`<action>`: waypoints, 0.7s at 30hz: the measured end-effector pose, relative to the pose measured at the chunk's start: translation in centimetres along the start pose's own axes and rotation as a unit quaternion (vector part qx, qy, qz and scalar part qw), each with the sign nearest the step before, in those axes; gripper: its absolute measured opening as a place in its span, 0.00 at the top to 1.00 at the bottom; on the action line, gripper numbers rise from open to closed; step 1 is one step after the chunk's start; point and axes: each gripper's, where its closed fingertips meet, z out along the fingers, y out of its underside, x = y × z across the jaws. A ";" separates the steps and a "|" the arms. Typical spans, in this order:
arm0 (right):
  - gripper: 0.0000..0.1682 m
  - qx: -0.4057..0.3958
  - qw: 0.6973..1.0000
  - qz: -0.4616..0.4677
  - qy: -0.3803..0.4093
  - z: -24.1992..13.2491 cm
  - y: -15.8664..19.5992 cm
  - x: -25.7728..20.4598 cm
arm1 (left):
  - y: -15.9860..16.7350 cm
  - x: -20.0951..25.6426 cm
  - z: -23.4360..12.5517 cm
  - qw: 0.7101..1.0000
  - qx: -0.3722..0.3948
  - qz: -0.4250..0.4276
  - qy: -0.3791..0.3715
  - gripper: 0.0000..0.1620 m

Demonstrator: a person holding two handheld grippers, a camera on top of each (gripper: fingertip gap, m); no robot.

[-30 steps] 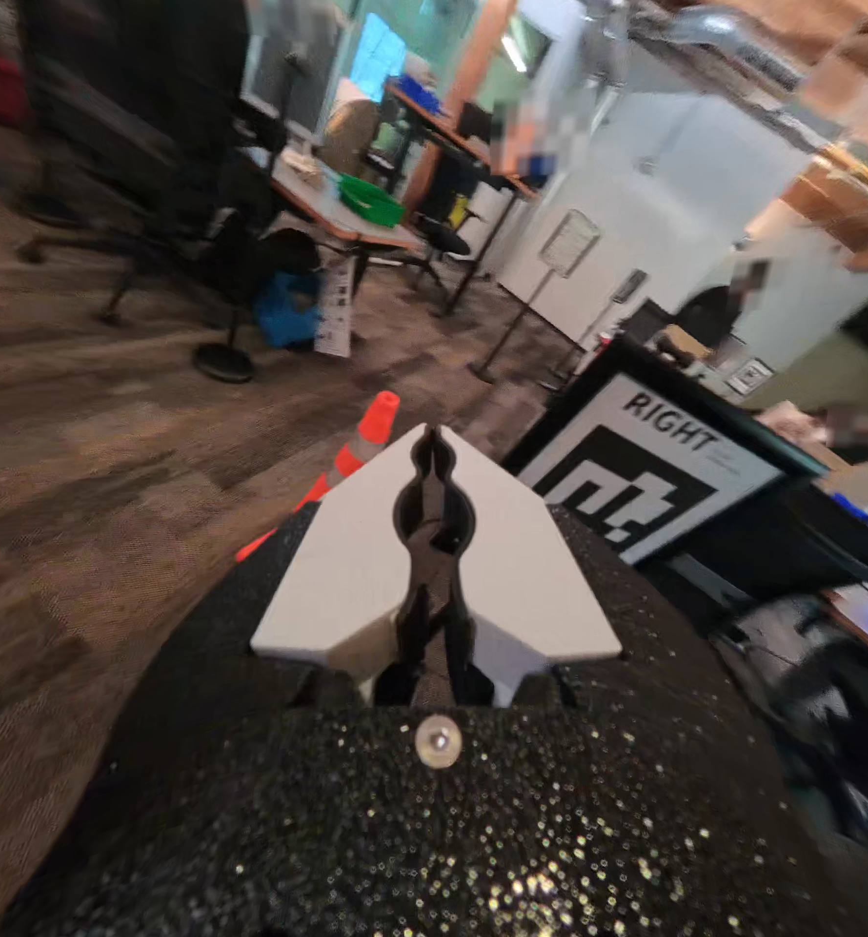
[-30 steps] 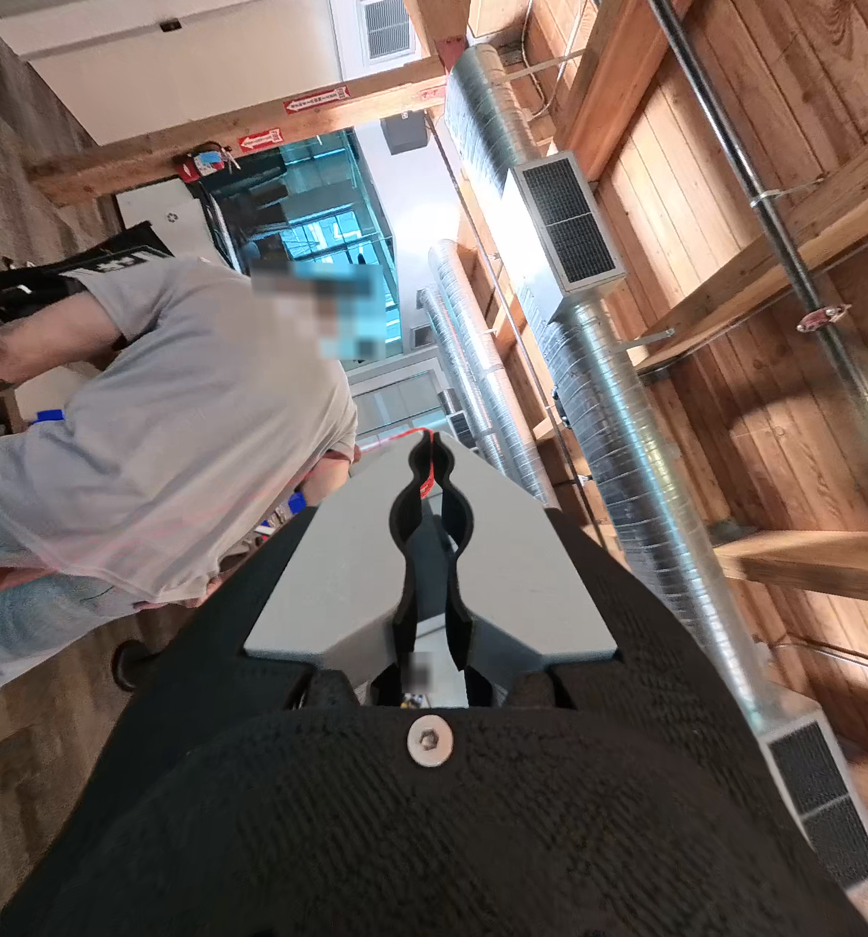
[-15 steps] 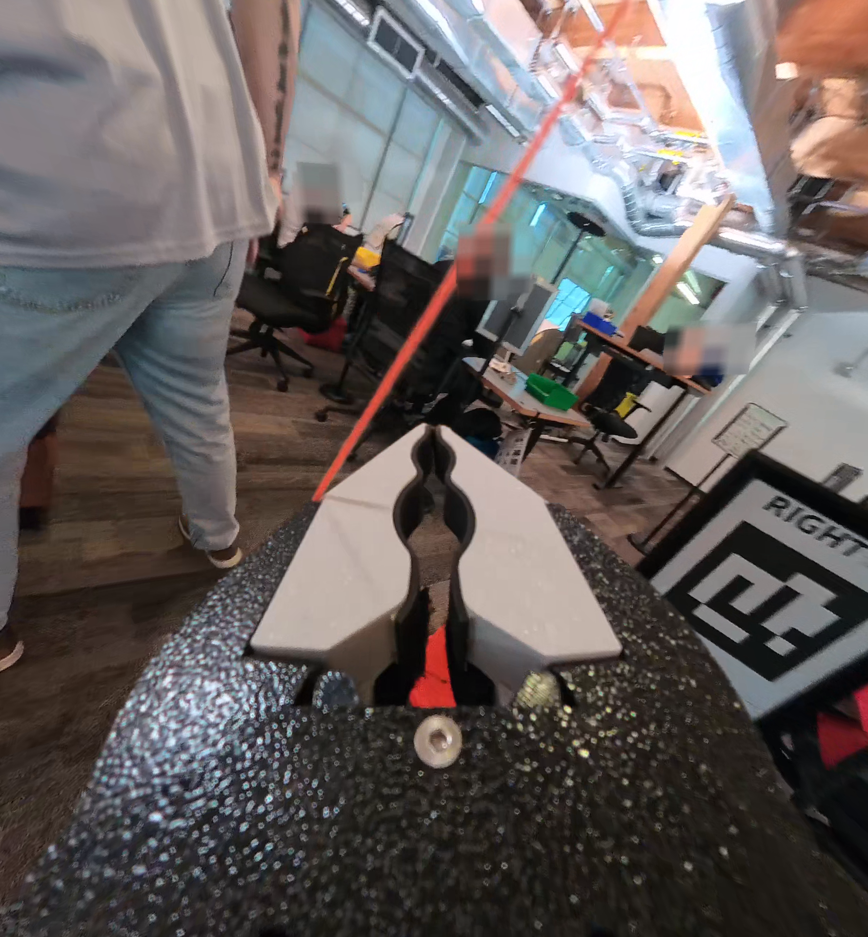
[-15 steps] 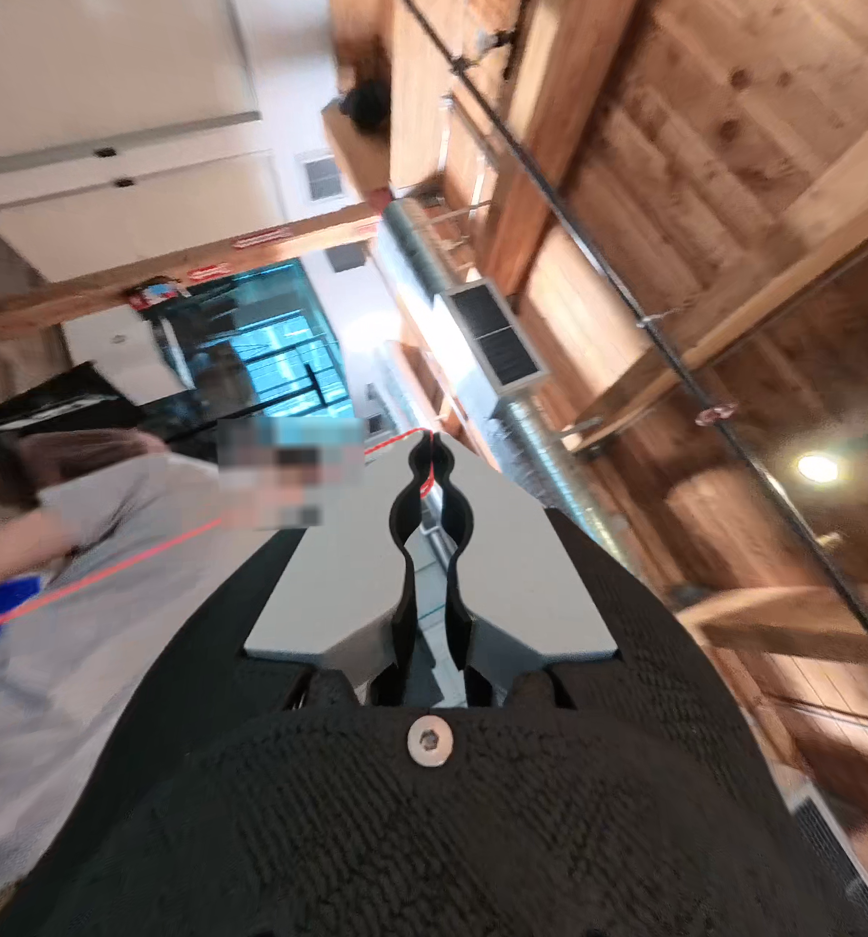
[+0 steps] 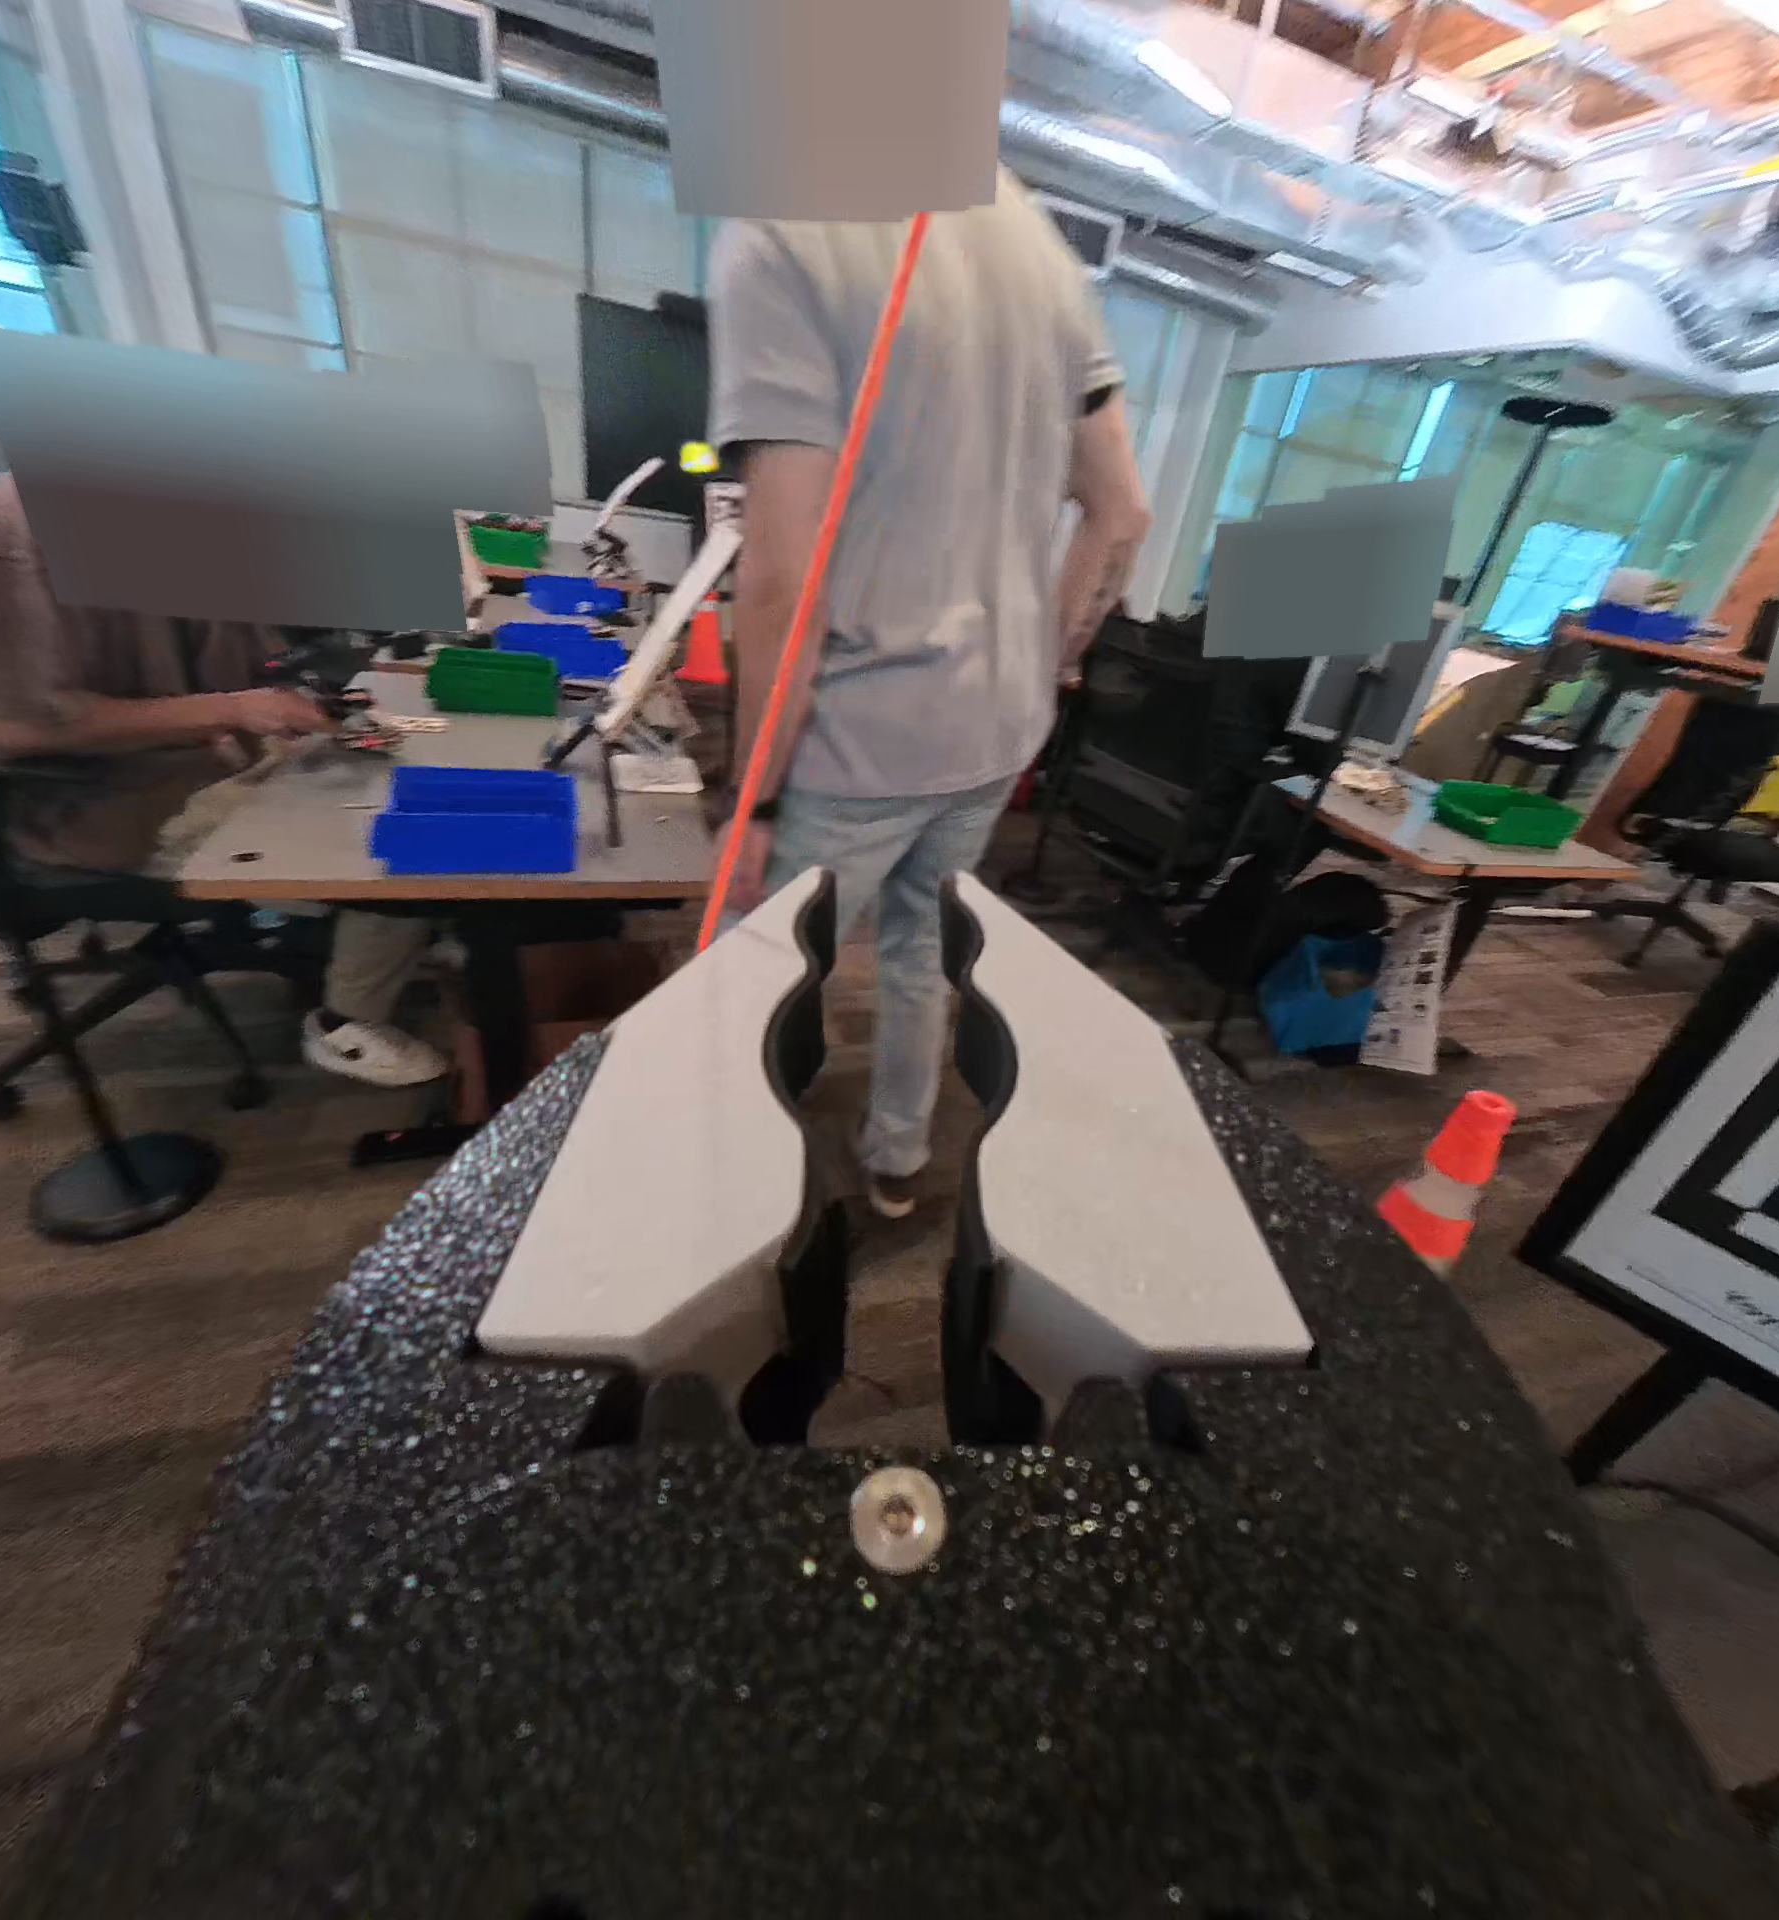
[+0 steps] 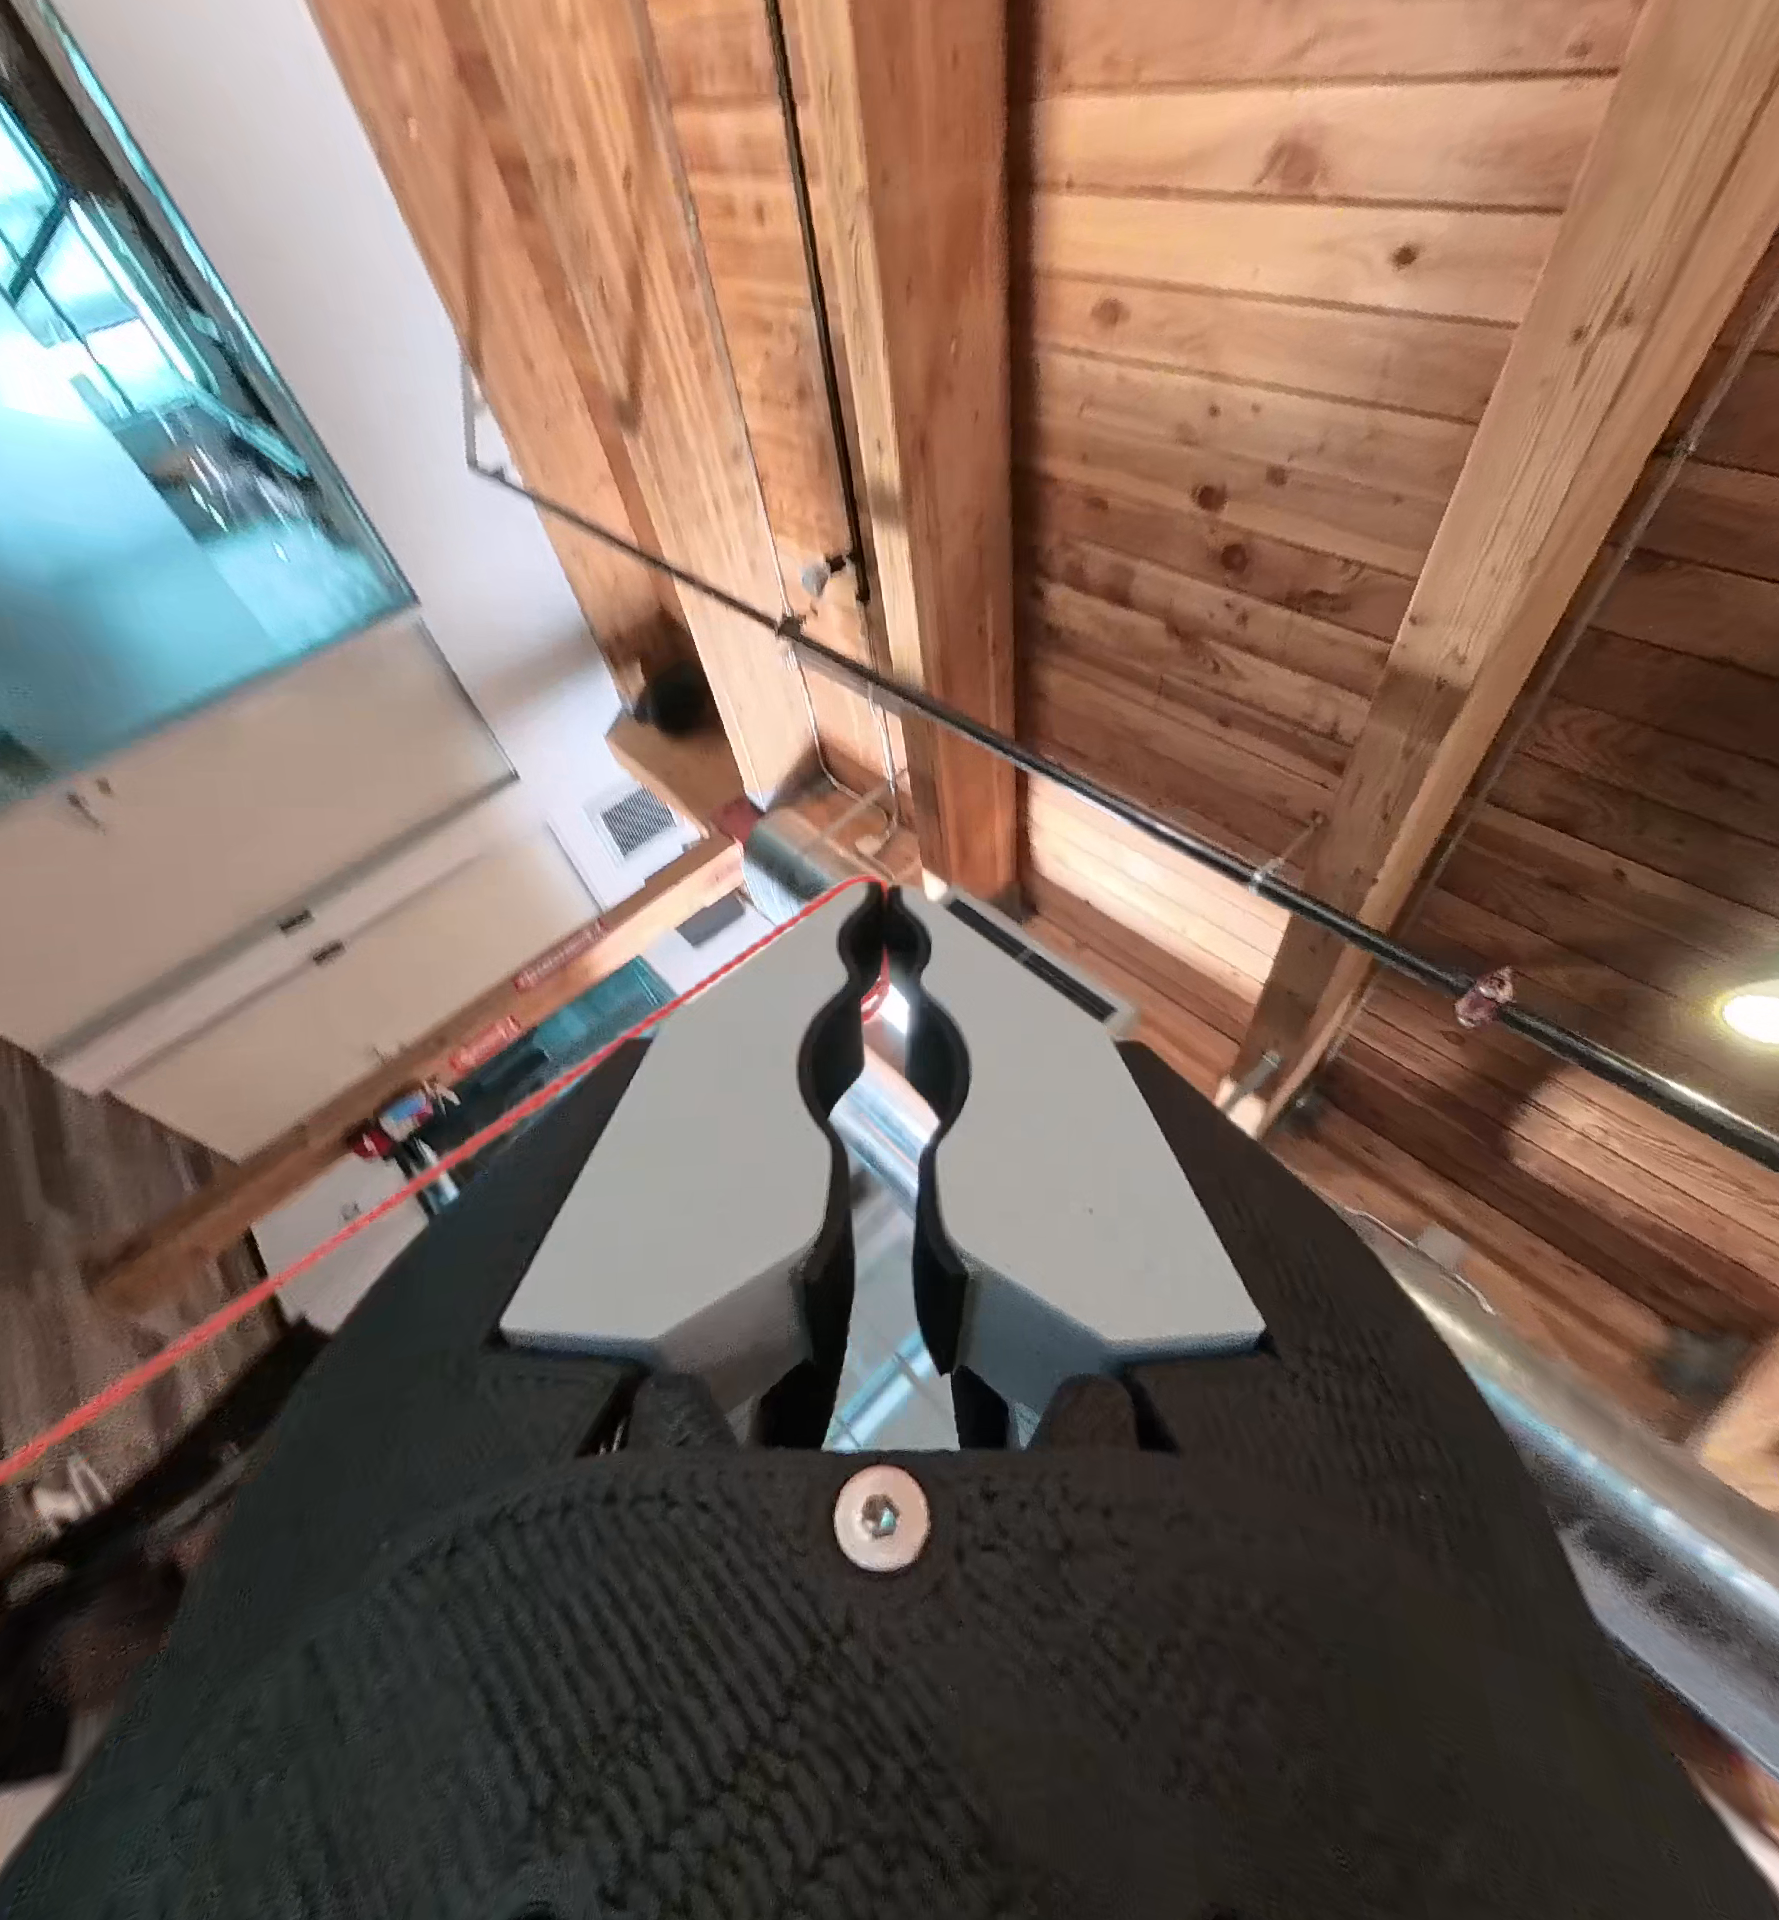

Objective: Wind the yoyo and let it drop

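- Left wrist view: left tongs (image 5: 885, 914) apart, nothing between them. Thin orange-red yoyo string (image 5: 823, 561) runs taut, slanting up from beside the left fingertip. Yoyo body not in view, place unknown.
- Risk, as a judgement: a person in a grey shirt (image 5: 926, 499) stands close ahead; a swinging yoyo could strike them.
- Room: wood-look floor (image 5: 137, 1351), grey tabletop (image 5: 324, 842) with blue plastic bins (image 5: 474, 821), orange cone (image 5: 1451, 1179).
- Right wrist view: right tongs (image 6: 883, 902) pinched together on the string (image 6: 345, 1242) at the tips, pointing at the timber ceiling (image 6: 1228, 416). Thin pinch; a jerk could slip it.
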 end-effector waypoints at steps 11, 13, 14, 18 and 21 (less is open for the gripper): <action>1.00 0.069 0.987 0.095 -0.112 2.6 -5.7 -8.8 | -0.5 -9.2 -13.6 0.981 0.040 -0.021 -0.190 0.89; 1.00 0.071 0.979 0.109 -0.156 3.1 -5.5 -13.0 | 1.5 -10.5 -15.6 0.976 0.039 -0.053 -0.207 0.89; 1.00 0.071 0.973 0.117 -0.188 3.1 -5.3 -15.6 | 2.9 -11.2 -16.5 0.974 0.032 -0.073 -0.214 0.89; 1.00 0.048 0.922 0.119 -0.364 0.4 -3.1 -30.5 | 10.6 -12.6 -20.9 0.950 -0.049 -0.137 -0.275 0.89; 1.00 0.017 0.858 0.085 -0.507 -5.8 0.9 -44.0 | 16.8 -11.5 -28.1 0.884 -0.163 -0.074 -0.432 0.93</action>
